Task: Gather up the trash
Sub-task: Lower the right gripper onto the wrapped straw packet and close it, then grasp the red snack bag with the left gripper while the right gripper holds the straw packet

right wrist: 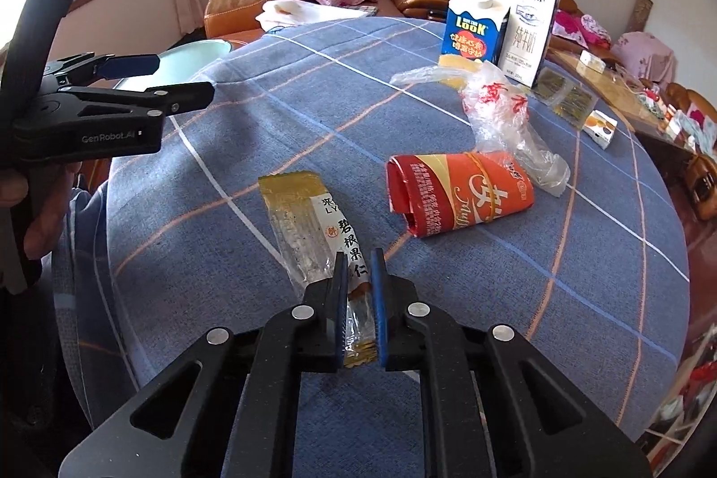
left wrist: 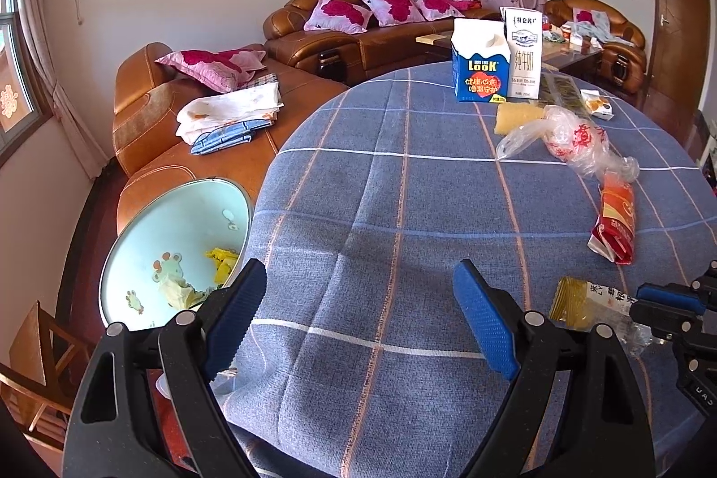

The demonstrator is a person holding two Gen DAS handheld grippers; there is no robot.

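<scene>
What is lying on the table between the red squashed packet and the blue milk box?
A crumpled clear plastic bag with red writing lies between the red packet and the blue carton, on the checked tablecloth. The right wrist view shows it best.

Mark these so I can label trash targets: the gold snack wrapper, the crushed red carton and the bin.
gold snack wrapper [right wrist: 309,227]: right wrist view, clear middle panel.
crushed red carton [right wrist: 466,189]: right wrist view, printed red side.
bin [left wrist: 179,218]: left wrist view, pale inner wall.
</scene>
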